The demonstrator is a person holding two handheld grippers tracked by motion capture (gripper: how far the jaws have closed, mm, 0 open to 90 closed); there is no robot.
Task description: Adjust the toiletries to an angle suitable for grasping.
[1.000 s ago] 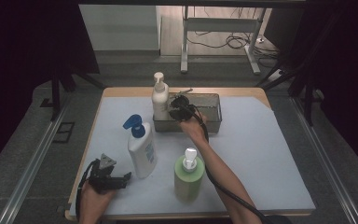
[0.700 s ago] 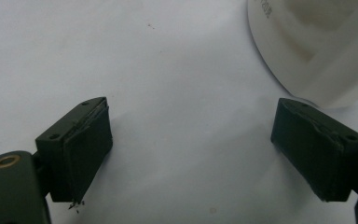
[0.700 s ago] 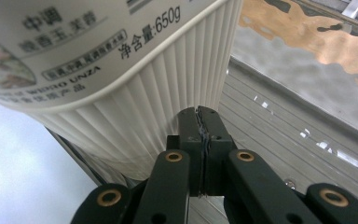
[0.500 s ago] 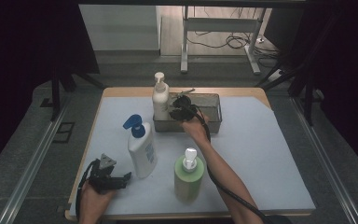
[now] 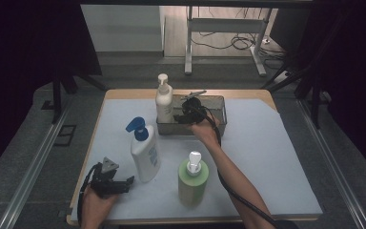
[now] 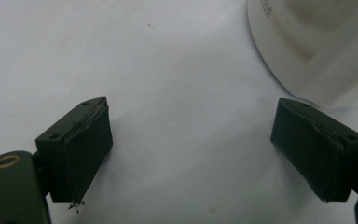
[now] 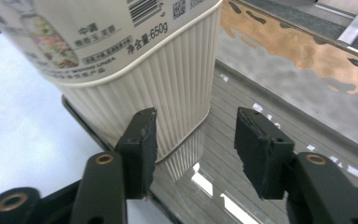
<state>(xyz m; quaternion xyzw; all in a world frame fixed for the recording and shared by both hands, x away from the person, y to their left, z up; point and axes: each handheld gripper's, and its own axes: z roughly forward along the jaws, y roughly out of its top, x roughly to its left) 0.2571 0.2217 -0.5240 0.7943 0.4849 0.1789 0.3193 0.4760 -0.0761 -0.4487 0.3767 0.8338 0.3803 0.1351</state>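
Observation:
A cream pump bottle (image 5: pixel 164 102) stands upright at the left end of a metal tray (image 5: pixel 216 128). My right gripper (image 5: pixel 183 115) reaches over the tray just right of the bottle. In the right gripper view its jaws have just been opening, and my right gripper (image 7: pixel 196 123) now stands open. The cream bottle's (image 7: pixel 140 60) ribbed corner lies in the gap, with neither pad pressing on it. My left gripper (image 5: pixel 126 182) rests open at the table's near left. In its own view my left gripper (image 6: pixel 191 121) has only white table between the pads.
A white bottle with a blue pump (image 5: pixel 144 152) stands just right of the left gripper, and its base (image 6: pixel 317 42) is near the right jaw. A green pump bottle (image 5: pixel 193 179) stands at the front centre, beside the right forearm. The tray floor (image 7: pixel 270 93) extends right.

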